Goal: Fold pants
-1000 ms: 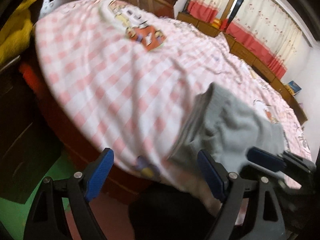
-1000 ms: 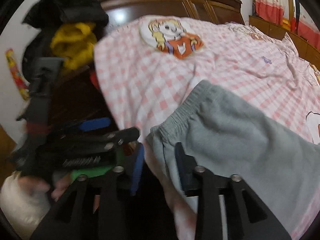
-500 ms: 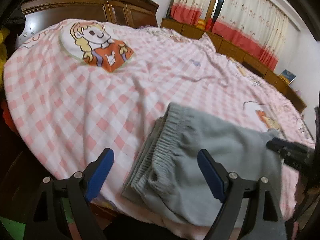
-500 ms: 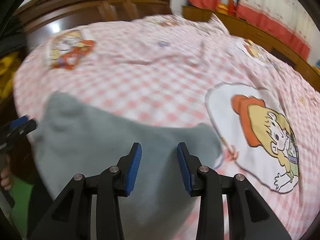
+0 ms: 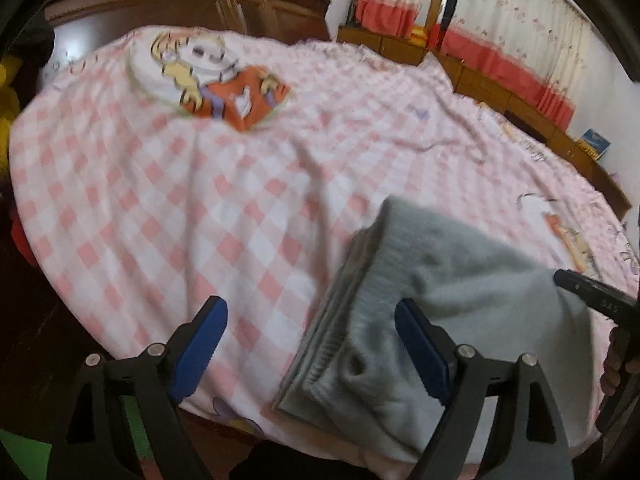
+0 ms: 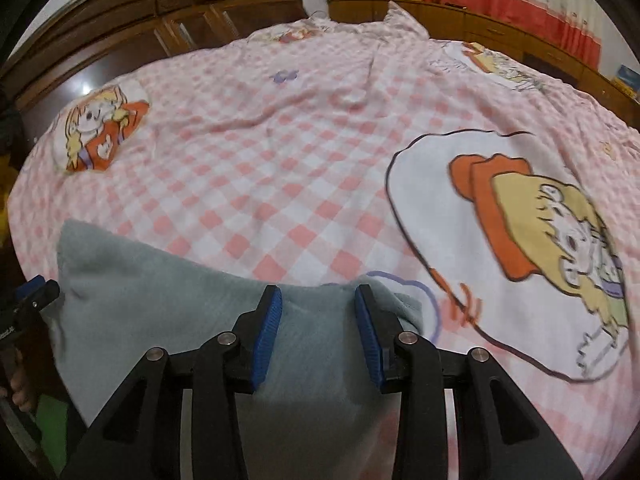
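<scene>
Both grippers have shifted slightly over the pants (image 5: pixel 460 280), a folded grey stack at lower right on the bed (image 5: pixel 200 200). Left gripper (image 5: pixel 310 344) gapes wide and empty; right gripper (image 6: pixel 318 332) is parted too (nothing pinched). Press flat, square edges gently.

The right claw (image 5: pixel 592 296) carries small pale markings, too blurred to read.

Dim, flat indoor light, no hard shadows. Glare spot on the wooden headboard (image 6: pixel 85 89) in the right wrist view. Motion blur smears the checked bedsheet (image 5: pixel 168 184) and grey pants (image 5: pixel 460 292). Heavy fisheye bend, black vignette at corners.
</scene>
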`<action>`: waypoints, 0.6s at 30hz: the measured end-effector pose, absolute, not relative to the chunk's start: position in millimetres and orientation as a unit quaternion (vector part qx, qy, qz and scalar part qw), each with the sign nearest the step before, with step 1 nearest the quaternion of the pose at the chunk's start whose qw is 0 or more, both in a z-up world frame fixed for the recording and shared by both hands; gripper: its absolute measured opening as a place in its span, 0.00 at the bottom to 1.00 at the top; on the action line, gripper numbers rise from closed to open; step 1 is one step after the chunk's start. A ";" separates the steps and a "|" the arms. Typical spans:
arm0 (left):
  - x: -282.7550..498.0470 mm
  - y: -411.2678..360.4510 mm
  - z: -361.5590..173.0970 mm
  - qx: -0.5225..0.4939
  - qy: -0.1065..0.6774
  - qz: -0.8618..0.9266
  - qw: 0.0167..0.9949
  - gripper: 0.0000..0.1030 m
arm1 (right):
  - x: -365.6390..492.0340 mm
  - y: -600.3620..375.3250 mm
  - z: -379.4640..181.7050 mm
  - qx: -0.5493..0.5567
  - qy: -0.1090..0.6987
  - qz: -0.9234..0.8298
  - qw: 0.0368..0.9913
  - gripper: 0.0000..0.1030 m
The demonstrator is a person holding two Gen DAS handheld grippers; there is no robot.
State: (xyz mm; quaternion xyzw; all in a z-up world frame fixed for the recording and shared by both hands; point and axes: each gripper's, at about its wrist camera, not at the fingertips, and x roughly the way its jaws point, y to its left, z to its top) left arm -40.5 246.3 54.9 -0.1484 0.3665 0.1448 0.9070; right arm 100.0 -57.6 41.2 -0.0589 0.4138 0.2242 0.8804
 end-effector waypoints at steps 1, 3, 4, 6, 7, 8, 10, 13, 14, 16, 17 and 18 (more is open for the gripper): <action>-43.7 242.8 63.6 -0.147 0.356 0.139 0.912 0.86 | 94.9 -63.4 48.5 -0.052 0.407 0.221 0.885 0.37; -45.8 234.2 80.1 -0.145 0.335 0.123 0.923 0.85 | 86.9 -72.4 57.8 -0.041 0.396 0.217 0.891 0.37; -46.3 230.2 85.9 -0.144 0.329 0.115 0.926 0.81 | 82.9 -77.8 61.7 -0.034 0.393 0.216 0.893 0.38; -42.0 219.3 94.9 -0.144 0.321 0.088 0.932 0.71 | 75.8 -89.2 65.5 -0.021 0.394 0.210 0.895 0.38; -38.1 212.3 97.6 -0.147 0.319 0.071 0.934 0.61 | 72.7 -97.2 65.3 -0.008 0.397 0.205 0.895 0.38; -34.2 208.9 97.4 -0.148 0.320 0.062 0.934 0.52 | 71.2 -103.2 64.3 0.004 0.401 0.202 0.894 0.39; -17.9 199.7 92.3 -0.150 0.335 0.040 0.929 0.43 | 70.0 -115.5 59.2 0.037 0.412 0.205 0.887 0.41; 2.9 192.7 78.7 -0.158 0.346 0.032 0.924 0.42 | 75.7 -128.1 42.1 0.085 0.443 0.206 0.868 0.43; 9.0 191.9 73.6 -0.158 0.350 0.037 0.923 0.43 | 78.6 -131.3 34.5 0.100 0.457 0.205 0.860 0.43; 25.8 194.8 60.4 -0.149 0.365 0.051 0.918 0.43 | 80.9 -135.2 26.3 0.124 0.462 0.210 0.853 0.43; 34.7 196.1 52.9 -0.140 0.376 0.056 0.914 0.43 | 81.5 -136.2 23.7 0.132 0.458 0.214 0.853 0.44; 38.8 196.2 49.4 -0.132 0.379 0.059 0.914 0.43 | 82.0 -136.1 21.9 0.134 0.454 0.217 0.853 0.45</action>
